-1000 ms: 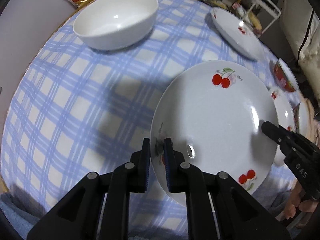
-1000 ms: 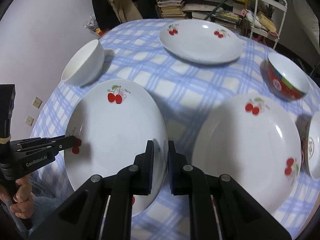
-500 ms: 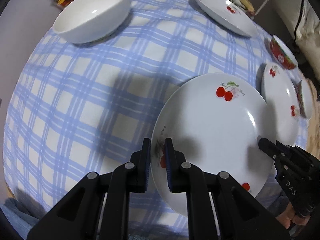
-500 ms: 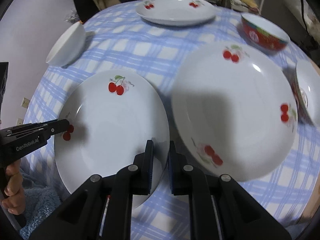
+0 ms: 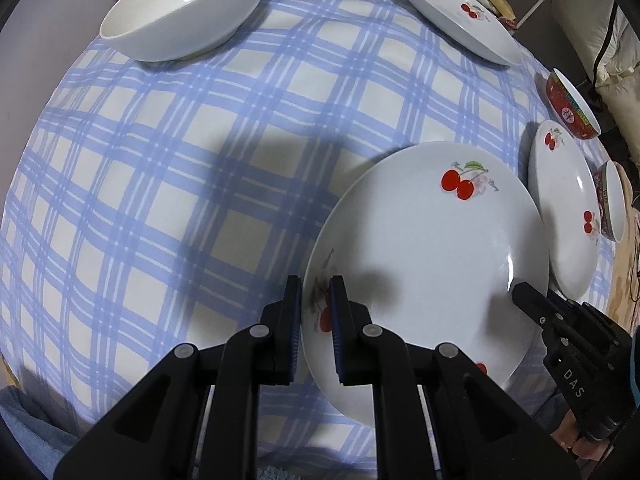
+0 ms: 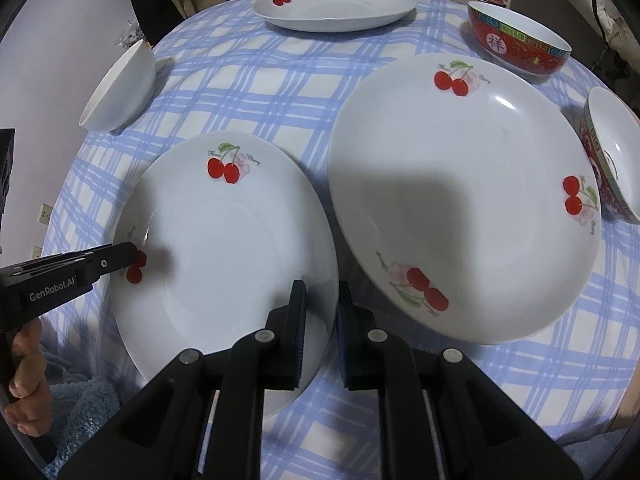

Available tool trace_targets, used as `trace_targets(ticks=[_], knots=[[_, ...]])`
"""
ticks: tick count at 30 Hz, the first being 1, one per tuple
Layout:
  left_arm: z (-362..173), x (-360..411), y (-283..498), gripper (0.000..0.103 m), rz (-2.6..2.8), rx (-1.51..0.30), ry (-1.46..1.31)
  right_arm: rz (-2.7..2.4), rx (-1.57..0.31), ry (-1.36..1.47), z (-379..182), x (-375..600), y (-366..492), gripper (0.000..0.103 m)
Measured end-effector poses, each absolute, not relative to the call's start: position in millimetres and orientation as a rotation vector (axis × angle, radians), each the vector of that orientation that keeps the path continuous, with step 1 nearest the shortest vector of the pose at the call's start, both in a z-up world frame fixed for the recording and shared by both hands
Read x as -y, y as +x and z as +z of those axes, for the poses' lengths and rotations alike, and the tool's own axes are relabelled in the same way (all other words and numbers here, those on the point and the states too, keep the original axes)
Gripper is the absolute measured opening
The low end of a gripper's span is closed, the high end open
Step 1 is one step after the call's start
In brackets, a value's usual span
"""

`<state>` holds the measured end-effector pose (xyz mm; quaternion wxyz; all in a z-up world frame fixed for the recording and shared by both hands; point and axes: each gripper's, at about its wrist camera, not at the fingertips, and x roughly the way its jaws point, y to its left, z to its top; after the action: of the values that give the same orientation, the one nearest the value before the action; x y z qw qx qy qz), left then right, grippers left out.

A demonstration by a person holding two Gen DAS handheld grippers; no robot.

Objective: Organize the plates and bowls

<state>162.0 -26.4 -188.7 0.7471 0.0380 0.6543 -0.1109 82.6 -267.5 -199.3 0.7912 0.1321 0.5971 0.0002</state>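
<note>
Cherry plate [image 6: 232, 236] clamped by both hand-held grippers

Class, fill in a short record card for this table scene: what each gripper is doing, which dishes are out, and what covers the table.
Held item: cherry plate, gripped at opposite rims
Left gripper: shut on the plate's left rim
Right gripper: shut on the plate's right rim
Neighbouring plate: just right of the held one
Far plate: at the far edge
Bowls: white bowl; two red patterned bowls
Table cover: blue checked cloth
</note>
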Motion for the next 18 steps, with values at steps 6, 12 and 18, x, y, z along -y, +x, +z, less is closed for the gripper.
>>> trace_targets(ticks=[6, 12, 18], knots=[[-193, 31, 166, 0.014, -0.232, -1.435, 0.118, -0.018, -1.262, 0.227, -196, 259, 80, 0.015], [-191, 37, 166, 0.014, -0.228, -1.424, 0.138, -0.03, -1.261, 0.207, -194, 258, 81, 0.016], [-190, 43, 163, 0.014, -0.222, -1.413, 0.165, -0.034, -1.234, 0.212, -186, 260, 77, 0.016]])
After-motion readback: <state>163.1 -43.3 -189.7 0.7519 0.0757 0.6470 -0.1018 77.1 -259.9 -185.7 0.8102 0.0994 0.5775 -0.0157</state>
